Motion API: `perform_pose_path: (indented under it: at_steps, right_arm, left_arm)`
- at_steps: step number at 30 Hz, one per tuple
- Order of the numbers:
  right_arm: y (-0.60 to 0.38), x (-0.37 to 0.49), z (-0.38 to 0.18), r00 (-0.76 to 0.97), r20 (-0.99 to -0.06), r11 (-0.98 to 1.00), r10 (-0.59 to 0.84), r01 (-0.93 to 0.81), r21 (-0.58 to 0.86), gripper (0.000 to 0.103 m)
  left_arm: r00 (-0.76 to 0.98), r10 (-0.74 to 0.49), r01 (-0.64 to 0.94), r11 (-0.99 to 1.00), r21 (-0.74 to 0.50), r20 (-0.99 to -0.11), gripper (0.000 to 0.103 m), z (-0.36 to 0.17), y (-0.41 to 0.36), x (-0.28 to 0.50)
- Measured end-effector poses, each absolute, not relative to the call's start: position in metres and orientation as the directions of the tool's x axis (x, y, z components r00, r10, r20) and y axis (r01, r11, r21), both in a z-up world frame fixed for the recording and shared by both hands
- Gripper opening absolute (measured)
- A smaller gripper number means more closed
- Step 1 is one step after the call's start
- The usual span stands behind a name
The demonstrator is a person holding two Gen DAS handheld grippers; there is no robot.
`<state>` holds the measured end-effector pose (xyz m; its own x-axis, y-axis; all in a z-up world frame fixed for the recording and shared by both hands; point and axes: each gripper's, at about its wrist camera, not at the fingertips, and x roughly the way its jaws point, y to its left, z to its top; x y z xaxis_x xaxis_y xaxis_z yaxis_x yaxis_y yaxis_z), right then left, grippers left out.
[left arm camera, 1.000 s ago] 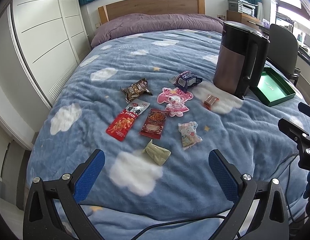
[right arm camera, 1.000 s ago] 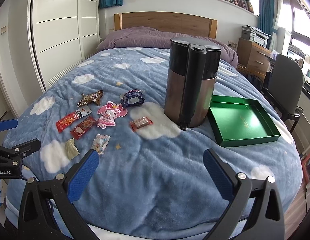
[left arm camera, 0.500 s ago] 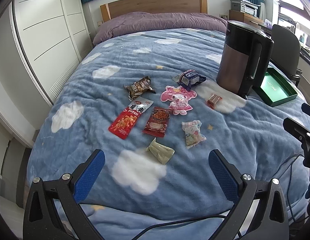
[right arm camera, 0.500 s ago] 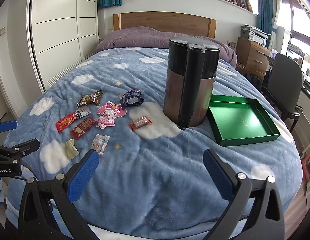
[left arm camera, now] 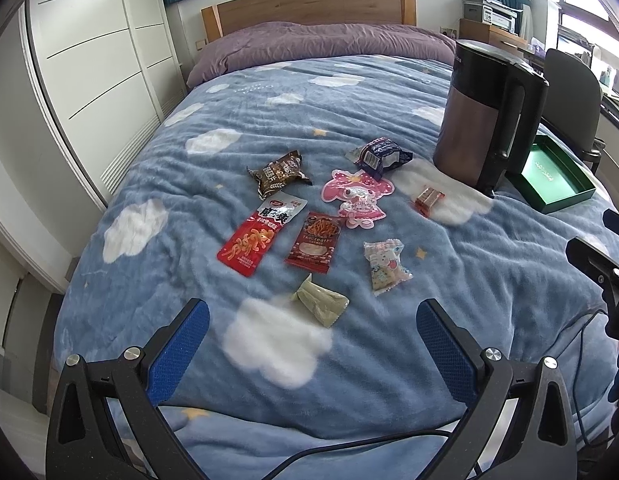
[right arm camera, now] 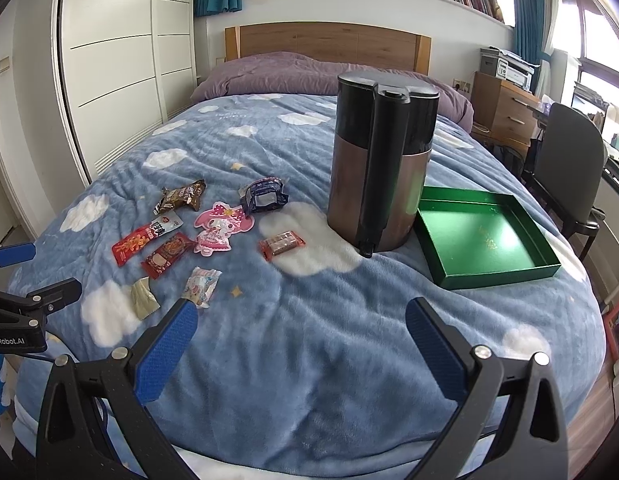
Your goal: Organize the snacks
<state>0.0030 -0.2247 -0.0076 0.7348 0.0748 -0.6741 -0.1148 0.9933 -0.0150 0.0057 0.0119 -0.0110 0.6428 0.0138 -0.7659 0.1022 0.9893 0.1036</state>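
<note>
Several snack packets lie on the blue cloud blanket: a long red packet (left arm camera: 258, 241) (right arm camera: 145, 236), a dark red packet (left arm camera: 314, 242) (right arm camera: 168, 254), a brown packet (left arm camera: 278, 173) (right arm camera: 182, 197), a pink cartoon packet (left arm camera: 357, 197) (right arm camera: 220, 227), a dark blue packet (left arm camera: 383, 157) (right arm camera: 265, 196), a small red bar (left arm camera: 428, 200) (right arm camera: 282, 243), a pale candy packet (left arm camera: 384, 265) (right arm camera: 201, 283) and a green-grey packet (left arm camera: 320, 300) (right arm camera: 142, 299). An empty green tray (right arm camera: 485, 236) (left arm camera: 551, 176) lies right of them. My left gripper (left arm camera: 312, 330) is open, above the near blanket. My right gripper (right arm camera: 301, 326) is open and empty.
A tall brown and black kettle (right arm camera: 383, 164) (left arm camera: 489, 114) stands between the snacks and the tray. A white wardrobe (left arm camera: 85, 60) runs along the bed's left side. An office chair (right arm camera: 565, 168) and desk stand to the right. A black cable (left arm camera: 349, 444) hangs near my left gripper.
My left gripper has tilted or moved slightly, so the snacks sit lower in its view. My right gripper has barely shifted. Both stay open; no snack has moved.
</note>
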Motion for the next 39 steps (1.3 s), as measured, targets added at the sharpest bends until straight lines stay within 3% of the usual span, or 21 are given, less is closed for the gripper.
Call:
perform_pose_path:
  at_steps: [39]
  right_arm:
    - [-0.2205,0.0015,-0.0094,0.731,-0.678,0.993,0.078,-0.116,-0.01,0.103]
  left_arm:
    - [0.608,-0.002,0.092,0.993,0.068,-0.794,0.102,-0.0171,0.0179,0.007]
